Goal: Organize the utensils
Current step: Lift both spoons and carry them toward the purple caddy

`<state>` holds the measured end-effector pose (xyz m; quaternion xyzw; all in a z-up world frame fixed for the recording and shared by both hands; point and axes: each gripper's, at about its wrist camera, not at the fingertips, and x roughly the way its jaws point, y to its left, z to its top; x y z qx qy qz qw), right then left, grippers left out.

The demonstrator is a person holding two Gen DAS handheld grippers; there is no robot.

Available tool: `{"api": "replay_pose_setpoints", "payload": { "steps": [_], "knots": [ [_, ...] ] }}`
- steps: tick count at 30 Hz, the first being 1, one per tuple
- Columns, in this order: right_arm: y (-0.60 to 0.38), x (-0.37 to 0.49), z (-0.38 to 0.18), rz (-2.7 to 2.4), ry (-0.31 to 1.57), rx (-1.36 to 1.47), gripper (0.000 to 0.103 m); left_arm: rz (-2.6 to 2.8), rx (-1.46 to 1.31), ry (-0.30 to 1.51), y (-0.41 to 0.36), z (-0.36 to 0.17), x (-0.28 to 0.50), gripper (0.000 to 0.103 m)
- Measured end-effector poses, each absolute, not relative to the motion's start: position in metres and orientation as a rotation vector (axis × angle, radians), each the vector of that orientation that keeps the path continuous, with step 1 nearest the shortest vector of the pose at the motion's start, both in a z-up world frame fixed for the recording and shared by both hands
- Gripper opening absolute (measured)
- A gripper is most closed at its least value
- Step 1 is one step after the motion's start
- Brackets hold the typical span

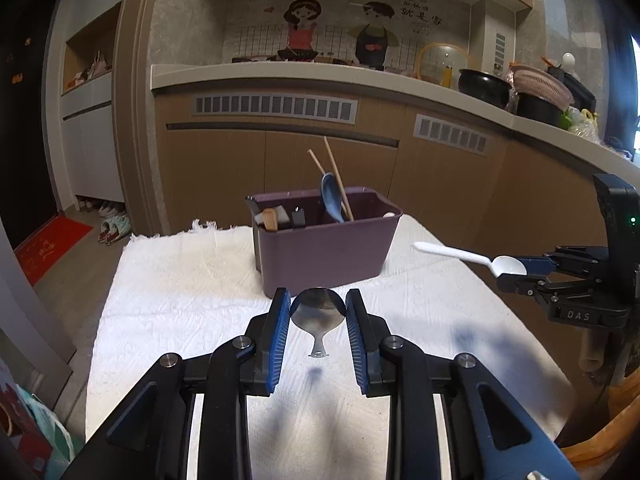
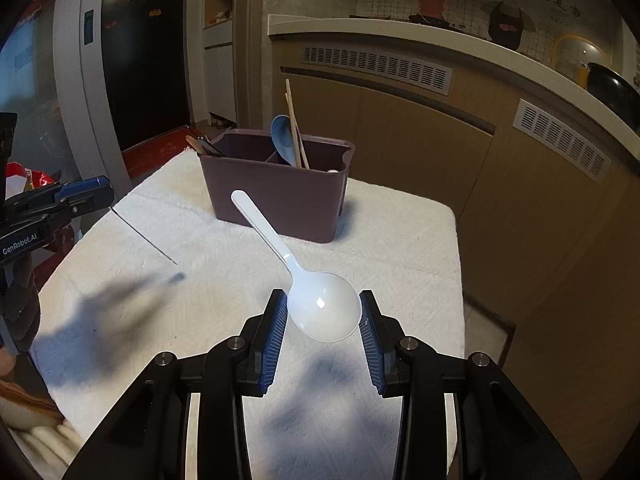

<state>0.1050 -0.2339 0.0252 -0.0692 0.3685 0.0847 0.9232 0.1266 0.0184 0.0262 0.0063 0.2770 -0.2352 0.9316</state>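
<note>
1. The left tongs grasp a metal spoon by its bowl, above the desk.
2. The right tongs grasp a white spoon near the purple caddy.

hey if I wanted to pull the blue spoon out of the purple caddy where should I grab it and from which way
Grip the blue spoon by its bowl, the only part standing above the purple caddy rim; its handle is down inside. Come from above, closing across the bowl's thin edges, on the side away from the chopsticks leaning against it.
</note>
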Motion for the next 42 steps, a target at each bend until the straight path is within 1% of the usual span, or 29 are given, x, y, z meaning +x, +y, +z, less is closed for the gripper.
{"api": "replay_pose_setpoints", "payload": {
  "steps": [3, 9, 13, 16, 19, 23, 26, 29, 32, 36, 42],
  "knots": [
    [-0.219, 0.108, 0.025, 0.196, 0.801, -0.195, 0.038, -0.489, 0.007, 0.546, 0.019, 0.034, 0.123, 0.025],
    [-0.188, 0.112, -0.022, 0.327, 1.005, -0.373, 0.038, -0.487, 0.019, 0.545, 0.02, 0.037, 0.114, 0.025],
    [-0.192, 0.125, -0.045, 0.391, 1.098, -0.523, 0.038, -0.481, -0.002, 0.553, 0.025, 0.035, 0.115, 0.025],
    [-0.204, 0.147, -0.061, 0.305, 1.122, -0.578, 0.039, -0.478, -0.014, 0.562, 0.028, 0.032, 0.118, 0.025],
    [-0.228, 0.167, -0.064, 0.208, 1.144, -0.456, 0.04, -0.469, -0.022, 0.572, 0.032, 0.028, 0.121, 0.025],
    [-0.256, 0.163, -0.06, 0.218, 1.203, -0.099, 0.042, -0.463, -0.05, 0.589, 0.039, 0.021, 0.128, 0.025],
    [-0.273, 0.153, -0.065, 0.188, 1.234, 0.106, 0.044, -0.471, -0.06, 0.6, 0.039, 0.016, 0.132, 0.025],
    [-0.28, 0.14, -0.066, 0.133, 1.223, 0.16, 0.046, -0.482, -0.061, 0.608, 0.037, 0.012, 0.136, 0.025],
    [-0.282, 0.135, -0.07, 0.21, 1.236, 0.301, 0.046, -0.486, -0.064, 0.613, 0.036, 0.009, 0.14, 0.025],
    [-0.268, 0.145, -0.082, 0.186, 1.246, 0.307, 0.045, -0.484, -0.073, 0.623, 0.036, 0.008, 0.144, 0.025],
    [-0.273, 0.179, -0.086, 0.005, 1.103, 0.39, 0.046, -0.48, -0.073, 0.622, 0.037, 0.008, 0.144, 0.025]
  ]
}}
